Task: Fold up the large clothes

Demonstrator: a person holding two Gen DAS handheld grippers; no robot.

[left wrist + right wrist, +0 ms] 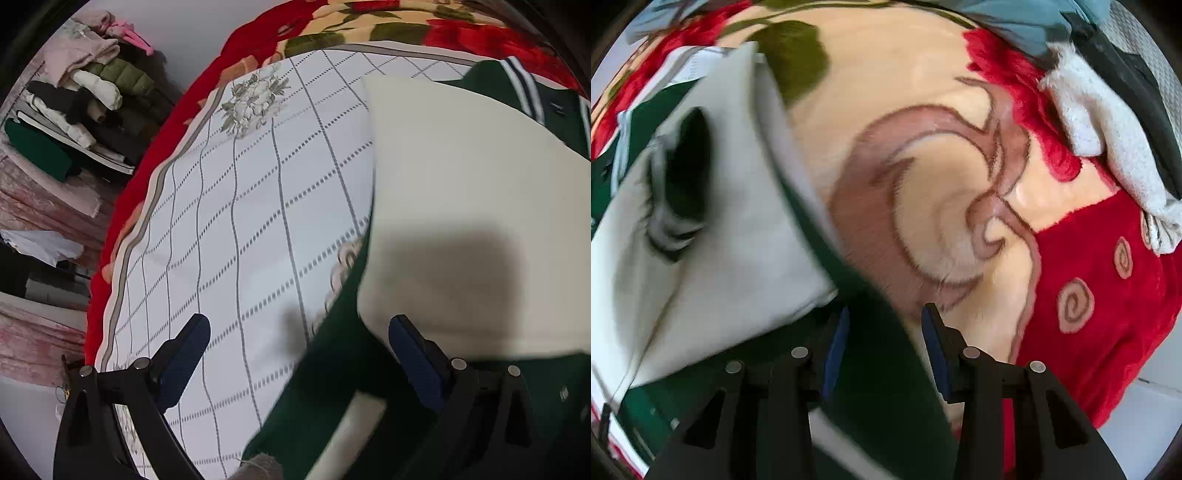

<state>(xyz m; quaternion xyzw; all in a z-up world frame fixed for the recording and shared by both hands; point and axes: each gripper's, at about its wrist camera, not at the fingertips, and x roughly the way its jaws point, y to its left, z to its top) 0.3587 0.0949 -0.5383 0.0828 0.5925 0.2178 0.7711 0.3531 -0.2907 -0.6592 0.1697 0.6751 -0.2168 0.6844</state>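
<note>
- Left wrist view: a bed fills the scene, spread with a white sheet (236, 206) checked in grey lines and bearing a printed flower at 12 o'clock; a red floral blanket (332, 29) lies under it and rims it from 9 to 1 o'clock.
- At 10 o'clock, off the bed, a heap of clothes (85, 92) is stacked against a pale wall.
- The green and cream jacket (461, 206) lies on the sheet from 1 to 5 o'clock, a cream panel on top, dark green body below, striped trim at 1 o'clock.
- The left tool (299, 354) has its blue-padded jaws spread wide; the green edge of the jacket runs between them, touching neither pad that I can see.
- Right wrist view: the blanket (960, 184) covers the bed, cream with brown swirls at centre, red from 3 to 5 o'clock; a white fleecy cloth (1108, 133) lies at 2 o'clock.
- The jacket (720, 221) sits from 8 to 11 o'clock, blurred.
- The right tool (882, 332) stands partly open, with a green fold of the jacket lying between its jaws; whether the pads press it, I cannot tell.
</note>
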